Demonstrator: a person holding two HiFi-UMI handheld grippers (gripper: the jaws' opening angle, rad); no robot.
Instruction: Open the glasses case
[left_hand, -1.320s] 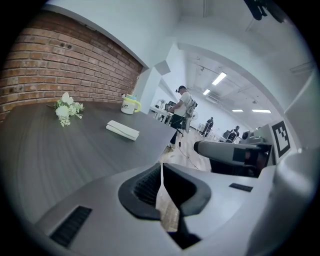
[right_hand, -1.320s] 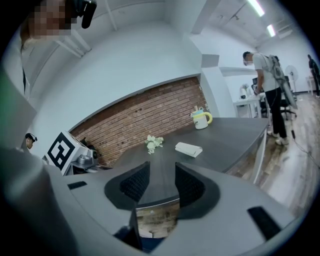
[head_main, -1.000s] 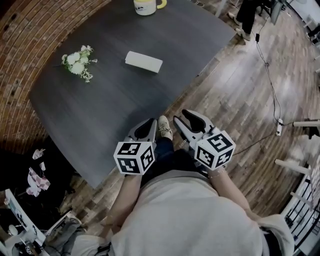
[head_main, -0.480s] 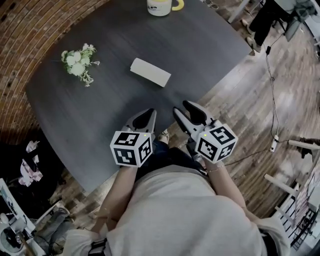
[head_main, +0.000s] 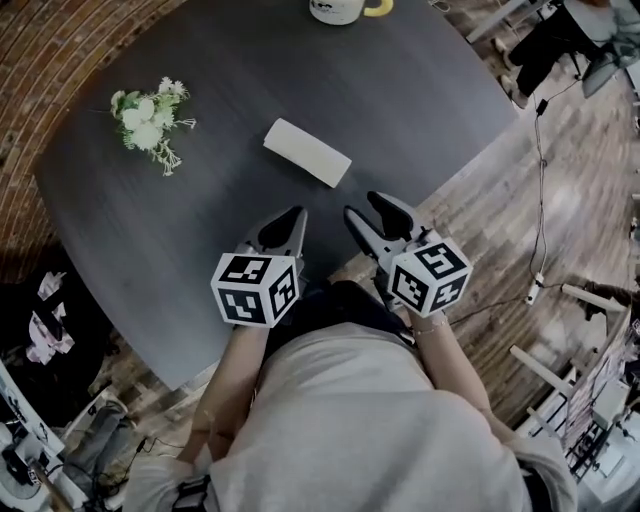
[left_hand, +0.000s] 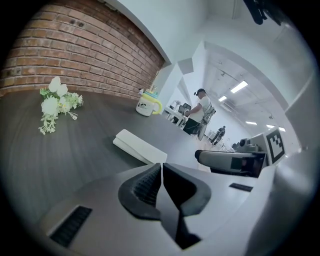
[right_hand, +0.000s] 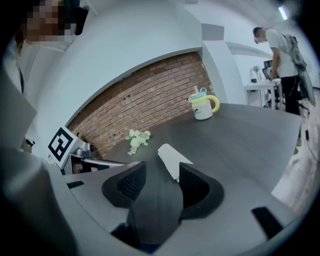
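Note:
The glasses case (head_main: 307, 152) is a closed white oblong box lying flat on the dark round table (head_main: 200, 230); it also shows in the left gripper view (left_hand: 139, 147) and the right gripper view (right_hand: 171, 158). Both grippers hover over the table's near edge, short of the case and apart from it. My left gripper (head_main: 285, 226) is shut, its pads meeting with nothing between them (left_hand: 161, 169). My right gripper (head_main: 372, 213) is open and its jaws are opening, empty, with the case seen beyond the gap (right_hand: 163, 172).
A small bunch of white flowers (head_main: 146, 120) lies at the table's left. A white and yellow mug (head_main: 342, 8) stands at the far edge. Wooden floor with a cable (head_main: 541, 190) runs to the right. A person (left_hand: 201, 112) stands far behind the table.
Both grippers have moved forward over the table's edge, closer to the case. The right jaws stand a little wider than before.

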